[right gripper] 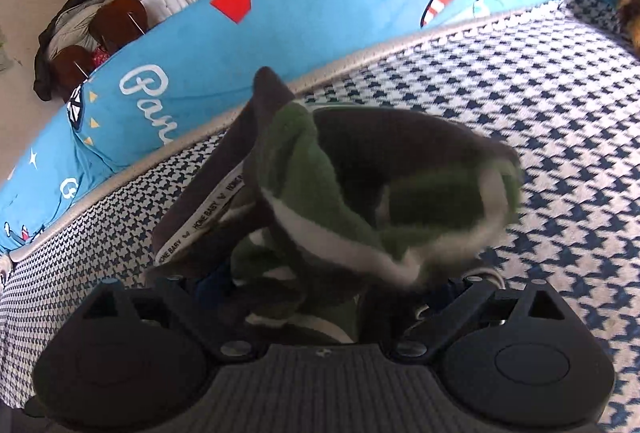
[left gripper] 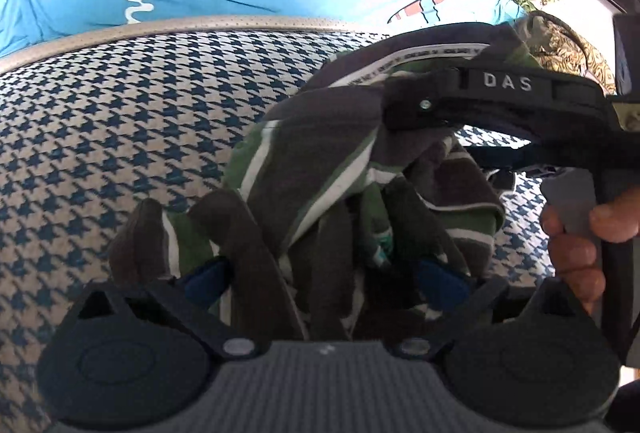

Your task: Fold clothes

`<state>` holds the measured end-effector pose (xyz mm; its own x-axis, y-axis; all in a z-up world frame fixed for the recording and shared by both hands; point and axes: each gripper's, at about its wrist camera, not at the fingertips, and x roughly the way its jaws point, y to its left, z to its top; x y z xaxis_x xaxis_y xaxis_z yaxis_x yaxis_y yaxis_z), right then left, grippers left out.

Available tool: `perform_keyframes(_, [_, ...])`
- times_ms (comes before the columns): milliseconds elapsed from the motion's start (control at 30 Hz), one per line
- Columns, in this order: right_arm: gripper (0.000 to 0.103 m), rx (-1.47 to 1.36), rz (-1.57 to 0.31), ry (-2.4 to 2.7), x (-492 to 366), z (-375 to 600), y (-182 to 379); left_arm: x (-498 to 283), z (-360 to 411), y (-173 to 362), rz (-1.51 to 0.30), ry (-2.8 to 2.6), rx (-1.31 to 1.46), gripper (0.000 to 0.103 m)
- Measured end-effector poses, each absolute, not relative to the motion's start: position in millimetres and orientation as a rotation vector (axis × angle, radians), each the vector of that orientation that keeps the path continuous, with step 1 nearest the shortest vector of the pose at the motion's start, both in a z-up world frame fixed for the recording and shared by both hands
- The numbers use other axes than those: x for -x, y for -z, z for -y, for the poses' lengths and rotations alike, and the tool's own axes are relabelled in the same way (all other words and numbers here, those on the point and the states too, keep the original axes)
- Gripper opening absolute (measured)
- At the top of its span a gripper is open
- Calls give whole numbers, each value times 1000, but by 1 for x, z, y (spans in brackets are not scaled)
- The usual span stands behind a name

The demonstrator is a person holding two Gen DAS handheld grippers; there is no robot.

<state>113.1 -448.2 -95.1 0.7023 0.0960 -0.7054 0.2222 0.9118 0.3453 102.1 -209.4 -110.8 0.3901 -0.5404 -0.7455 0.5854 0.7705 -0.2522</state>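
- Green, brown and white striped knit garment (left gripper: 320,169) lies bunched in a soft heap on the blue-and-cream houndstooth woven cushion (left gripper: 120,121), with my two grippers either side of it.
- Left gripper (left gripper: 324,281): I have its jaws spread wide, the blue pads showing at both edges with folds of the garment lying loose between them, not pinched.
- Right gripper (right gripper: 320,293): the jaws look wide as well, but the cloth drapes over the fingers and hides the pads; I see no grip on it. In the left wrist view its black body crosses above the heap, a person's hand (left gripper: 580,229) on the handle.
- Handling, as I judge it: light, limp and fleecy, no stiffness to hold a shape; it will sag and slide unless taken by an edge.
- Where to take hold: the brown collar band with its printed white tape (right gripper: 200,225) is the firmest, flattest edge on show; I would pinch there and at a hem corner to spread it out flat.
- Behind the cushion's pale piped rim runs a bright blue plush bolster (right gripper: 320,13) printed with an aeroplane and white script.
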Motion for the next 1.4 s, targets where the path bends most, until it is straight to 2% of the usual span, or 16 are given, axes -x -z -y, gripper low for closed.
perform_keyframes(100, [88, -413, -786, 48, -115, 447, 98, -105, 212, 113, -900, 716, -59, 102])
perform_keyframes(133, [76, -425, -786, 30, -115, 447, 99, -105, 213, 112, -891, 711, -58, 99])
perform_keyframes(167, [65, -438, -785, 12, -116, 447, 100, -106, 213, 111, -879, 702, -61, 90])
perform_keyframes(200, [63, -447, -784, 0, -116, 447, 101, -106, 214, 110, -866, 693, -72, 84])
perform_keyframes(233, [61, -448, -782, -1, -115, 447, 102, -107, 215, 108, -854, 683, -82, 71])
perform_keyframes(267, [56, -449, -780, -4, -115, 446, 102, -108, 215, 107, -848, 673, -83, 61])
perform_keyframes(367, [44, -492, -768, -30, -113, 447, 103, -115, 211, 103, -854, 644, -37, 46])
perform_keyframes(467, [37, -526, -752, -58, -113, 445, 101, -117, 209, 99, -835, 618, -28, 33])
perform_keyframes(533, [34, -546, -729, -84, -112, 442, 97, -117, 209, 94, -809, 600, -40, 30])
perform_keyframes(767, [27, -616, -629, -214, -110, 426, 77, -129, 186, 73, -691, 479, -31, 30])
perform_keyframes(1067, [27, -628, -539, -351, -118, 383, 53, -147, 136, 28, -546, 326, 17, 31])
perform_keyframes(1133, [31, -610, -559, -355, -120, 376, 52, -152, 127, 24, -552, 301, 26, 34])
perform_keyframes(1200, [40, -572, -602, -329, -123, 370, 53, -157, 119, 25, -571, 277, 41, 37])
perform_keyframes(1267, [52, -516, -655, -266, -125, 366, 58, -163, 111, 27, -602, 253, 62, 45])
perform_keyframes(1400, [55, -485, -734, -186, -128, 372, 67, -170, 99, 28, -624, 227, 106, 52])
